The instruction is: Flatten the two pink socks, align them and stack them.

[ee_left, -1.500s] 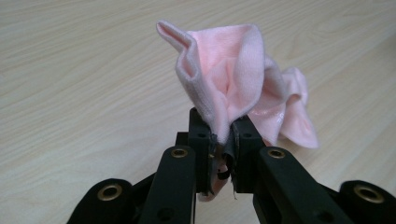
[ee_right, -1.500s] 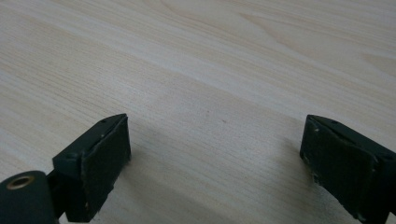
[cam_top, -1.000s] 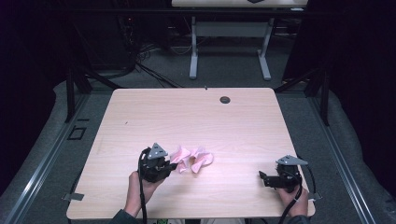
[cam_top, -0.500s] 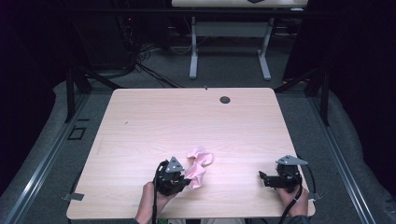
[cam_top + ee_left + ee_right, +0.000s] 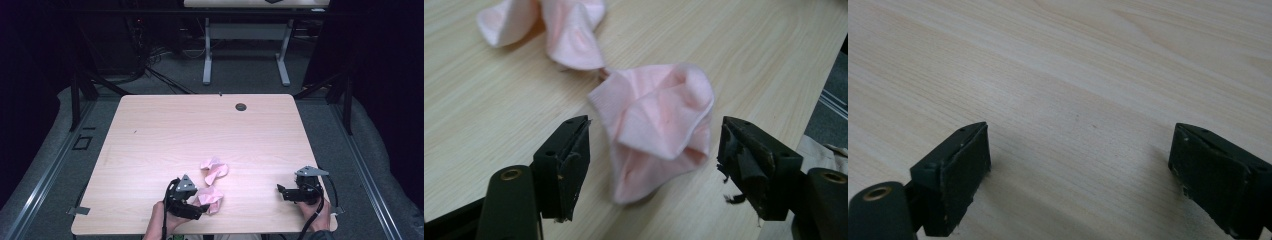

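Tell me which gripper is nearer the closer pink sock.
Left. The left gripper is open right at the near pink sock, jaws on either side. The right gripper sits open, far off to the sock's right.

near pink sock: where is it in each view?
High view: near sock low centre, at the left gripper.
Left gripper view: centre, between the open jaws.
Right gripper view: not in it, just table.
Shared landmark: the far sock.

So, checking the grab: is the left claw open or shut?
Open: the left claw has its jaws spread either side of the near pink sock, not touching.
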